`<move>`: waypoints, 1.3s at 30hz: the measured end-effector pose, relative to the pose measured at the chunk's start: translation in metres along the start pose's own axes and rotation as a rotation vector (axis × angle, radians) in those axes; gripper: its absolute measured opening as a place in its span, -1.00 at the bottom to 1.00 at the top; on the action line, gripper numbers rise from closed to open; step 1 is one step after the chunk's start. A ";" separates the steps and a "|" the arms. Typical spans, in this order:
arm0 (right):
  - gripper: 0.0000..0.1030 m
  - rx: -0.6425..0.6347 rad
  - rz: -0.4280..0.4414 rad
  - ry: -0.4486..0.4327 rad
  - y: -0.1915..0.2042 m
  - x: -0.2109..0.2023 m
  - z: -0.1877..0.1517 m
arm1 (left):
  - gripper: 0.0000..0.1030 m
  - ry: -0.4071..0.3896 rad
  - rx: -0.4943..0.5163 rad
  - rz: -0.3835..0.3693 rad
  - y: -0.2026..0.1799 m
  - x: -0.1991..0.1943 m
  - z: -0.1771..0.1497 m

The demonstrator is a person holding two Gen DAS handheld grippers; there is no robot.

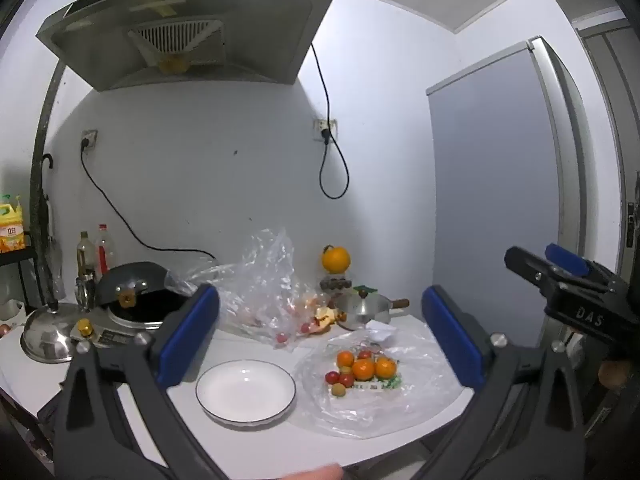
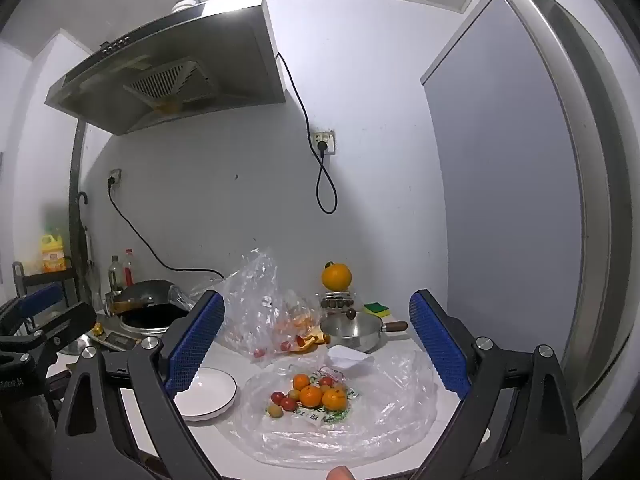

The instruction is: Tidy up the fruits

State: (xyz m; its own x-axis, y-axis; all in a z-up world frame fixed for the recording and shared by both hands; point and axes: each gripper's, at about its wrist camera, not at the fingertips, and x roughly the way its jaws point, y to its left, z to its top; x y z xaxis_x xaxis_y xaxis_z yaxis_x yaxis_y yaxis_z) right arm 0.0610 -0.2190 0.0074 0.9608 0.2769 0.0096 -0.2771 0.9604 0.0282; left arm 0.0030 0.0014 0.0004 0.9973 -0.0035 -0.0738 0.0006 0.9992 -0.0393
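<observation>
At the far left of the left wrist view a yellow detergent bottle is seen on a dark rack. Next to it on the white counter lie a steel lid, two bottles and a dark wok tilted on a cooktop. A range hood is mounted above.

The left tongs are held level over the counter's near edge, released, jaws wide apart, nothing between the blue pads. Framed between them, a white plate with a dark rim is noted, empty, just left of a flattened clear plastic bag. On that bag the fruits are grouped: three small oranges, several red cherry tomatoes and one pale round fruit, touching one another. The plate and the fruit cluster are apart.

Behind, a crumpled clear bag with more tomatoes and orange peel is recorded. Further back a large orange sits atop a small stand, beside a lidded steel pot with a wooden handle.

At the right a grey refrigerator stands against the wall. The right tongs are likewise held level and released, jaws wide, empty; in the right wrist view the same fruit cluster lies between the pads, with the plate partly hidden behind the left pad.
</observation>
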 end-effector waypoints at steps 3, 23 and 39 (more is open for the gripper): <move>0.86 -0.004 0.000 -0.003 0.000 -0.001 0.001 | 0.99 -0.036 0.008 0.006 0.001 -0.003 0.001; 0.86 -0.027 0.002 0.023 0.000 0.005 -0.004 | 0.99 -0.045 -0.002 0.054 0.009 -0.003 -0.005; 0.86 -0.034 0.018 0.044 0.004 0.002 -0.006 | 0.99 -0.031 0.006 0.062 0.008 -0.001 -0.004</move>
State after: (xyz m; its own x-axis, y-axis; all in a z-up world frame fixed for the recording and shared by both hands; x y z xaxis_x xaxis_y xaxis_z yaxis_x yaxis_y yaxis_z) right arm 0.0619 -0.2146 0.0018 0.9550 0.2947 -0.0337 -0.2950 0.9555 -0.0052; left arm 0.0013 0.0096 -0.0038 0.9972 0.0598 -0.0446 -0.0612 0.9977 -0.0299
